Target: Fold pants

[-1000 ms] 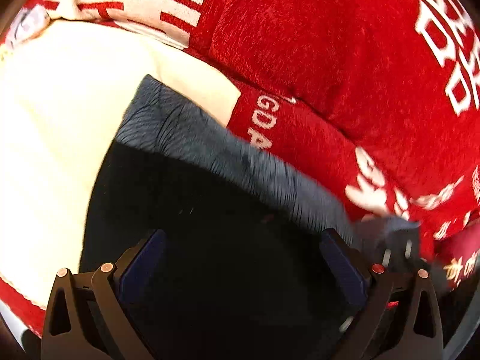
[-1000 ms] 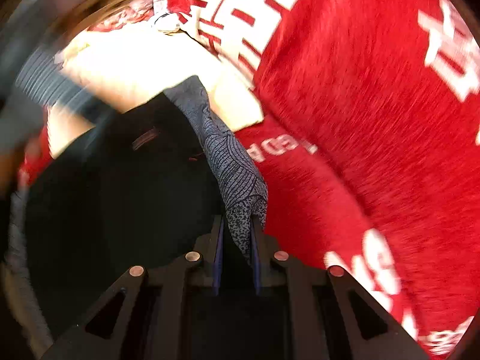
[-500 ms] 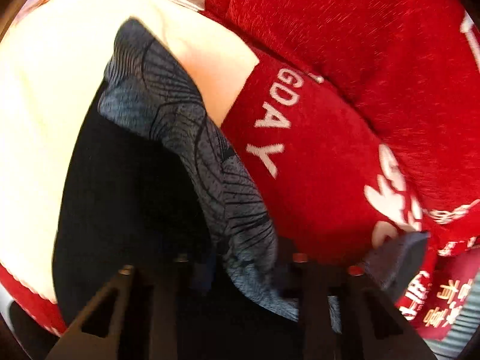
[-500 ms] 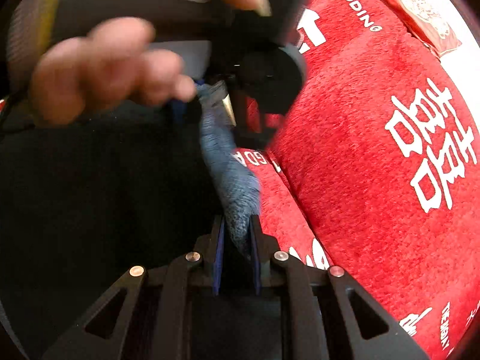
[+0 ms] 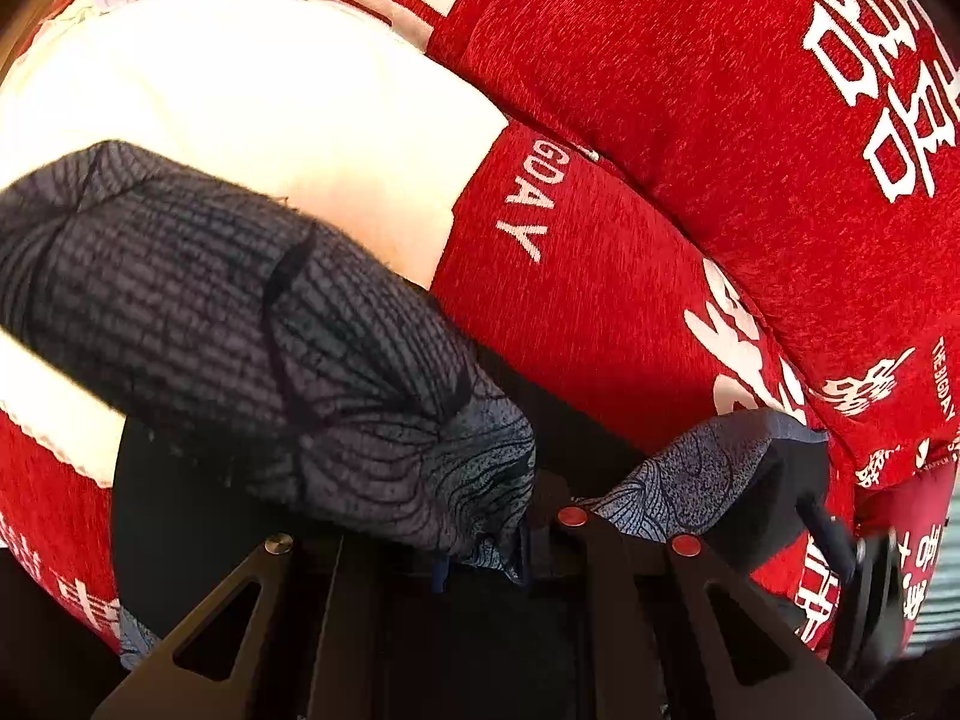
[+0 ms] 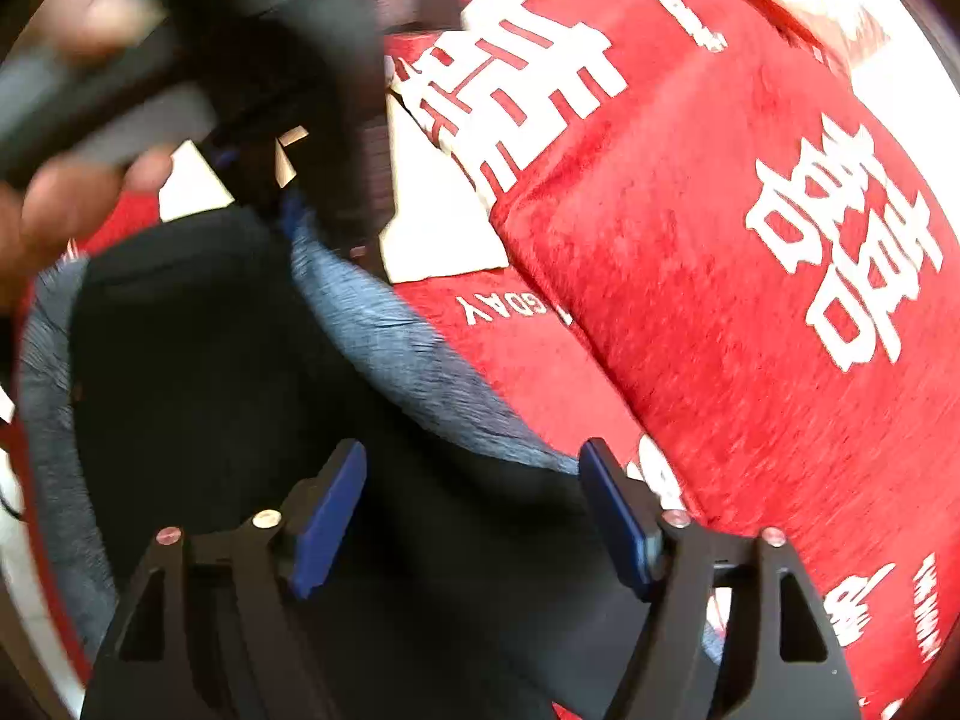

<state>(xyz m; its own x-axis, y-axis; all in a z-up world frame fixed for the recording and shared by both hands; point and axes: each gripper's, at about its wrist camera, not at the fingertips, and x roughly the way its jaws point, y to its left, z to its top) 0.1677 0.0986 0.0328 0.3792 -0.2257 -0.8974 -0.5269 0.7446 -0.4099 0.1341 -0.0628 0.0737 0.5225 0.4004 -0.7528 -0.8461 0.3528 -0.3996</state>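
Note:
Black pants [image 6: 198, 372] with a grey-blue patterned band [image 5: 240, 312] lie on a red bed cover. My left gripper [image 5: 486, 546] is shut on a bunched fold of that band, which drapes up and to the left over its fingers. In the right wrist view the left gripper [image 6: 264, 180] shows blurred at the upper left, a hand [image 6: 66, 204] around it, pinching the band's far end. My right gripper [image 6: 474, 510] is opening, its blue pads wide apart above the black cloth and the band [image 6: 408, 360], pressing on nothing.
The red cover [image 5: 660, 120] with white characters rises in a soft mound to the right of the pants. A cream patch [image 5: 270, 120] of the bedding lies behind the band. More of the red cover [image 6: 750, 300] fills the right side.
My left gripper went from wide open to shut on the patterned band and dragged it sideways. My right gripper let the band go, opened and drew back.

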